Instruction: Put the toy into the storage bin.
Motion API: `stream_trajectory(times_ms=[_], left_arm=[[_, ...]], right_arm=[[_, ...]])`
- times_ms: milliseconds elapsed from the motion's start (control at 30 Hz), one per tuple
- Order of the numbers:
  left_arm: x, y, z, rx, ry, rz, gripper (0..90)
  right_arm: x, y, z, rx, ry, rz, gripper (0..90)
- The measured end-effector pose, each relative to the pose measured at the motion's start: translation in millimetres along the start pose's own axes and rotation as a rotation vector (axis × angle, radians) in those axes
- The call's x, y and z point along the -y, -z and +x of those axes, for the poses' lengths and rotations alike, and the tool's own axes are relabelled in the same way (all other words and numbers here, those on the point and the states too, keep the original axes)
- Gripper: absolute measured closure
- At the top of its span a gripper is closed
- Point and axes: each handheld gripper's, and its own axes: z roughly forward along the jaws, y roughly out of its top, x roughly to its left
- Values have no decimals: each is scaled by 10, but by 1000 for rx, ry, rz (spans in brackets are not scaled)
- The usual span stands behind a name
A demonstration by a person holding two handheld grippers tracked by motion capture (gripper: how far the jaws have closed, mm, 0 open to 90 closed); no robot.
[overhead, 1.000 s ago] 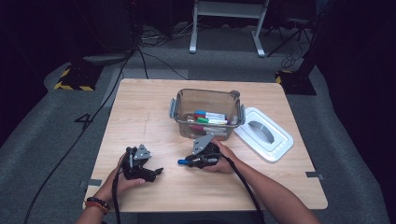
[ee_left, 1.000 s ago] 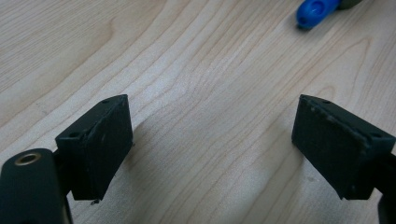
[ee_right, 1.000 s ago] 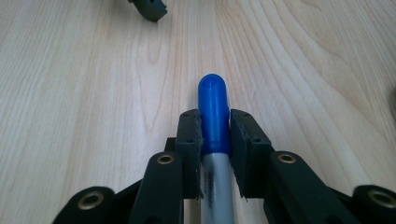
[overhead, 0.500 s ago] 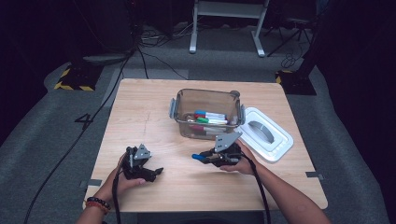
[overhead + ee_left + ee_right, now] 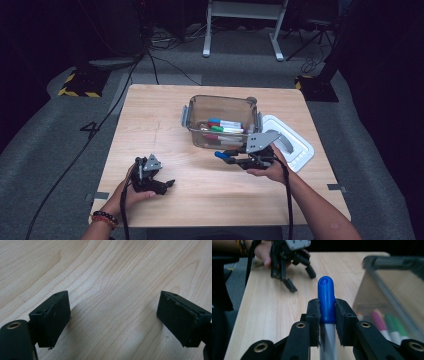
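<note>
Jaws of the right gripper [image 5: 327, 315] are clamped on a blue-capped marker [image 5: 326, 300]: pads press both sides of the cap's base, white barrel runs back btwn the arms, cap tip sticks out past the jaws. In the high view the right gripper [image 5: 227, 157] hangs above the table, just in front of the clear plastic bin [image 5: 222, 121], w/ the marker [image 5: 220, 155] pointing toward the table's left edge.

Bin sits a bit right of centre, nearer the far edge. Inside lie several markers [image 5: 224, 129], caps red, green, blue, pink, w/ white barrels. In the right gripper view the bin wall [image 5: 384, 290] is close at right, pink and green caps showing through it.

White bin lid [image 5: 295, 145] lies flat on the table, touching or just beside the bin's right side, near the right edge; the right hand [image 5: 267, 170] partly covers its near corner.

Left gripper [image 5: 162, 185] rests low at the near-left part of the wooden table [image 5: 150, 115], held by the left hand [image 5: 131, 190], well apart from the marker. Its jaws stand apart, nothing btwn them; left gripper view shows bare wood grain [image 5: 112, 290] btwn the two black pads. Beaded bracelet [image 5: 104, 217] on the left wrist. Black cables trail from both grippers off the near edge.
</note>
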Motion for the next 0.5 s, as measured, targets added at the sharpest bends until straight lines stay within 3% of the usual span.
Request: stream_trajectory(times_ms=[267, 500], left_arm=[[-3, -2, 8, 4, -8, 0, 121], [-6, -4, 12, 8, -10, 1, 121]], right_arm=[[-308, 399, -87, 78, 14, -24, 746], [-533, 601, -244, 139, 16, -41, 746]])
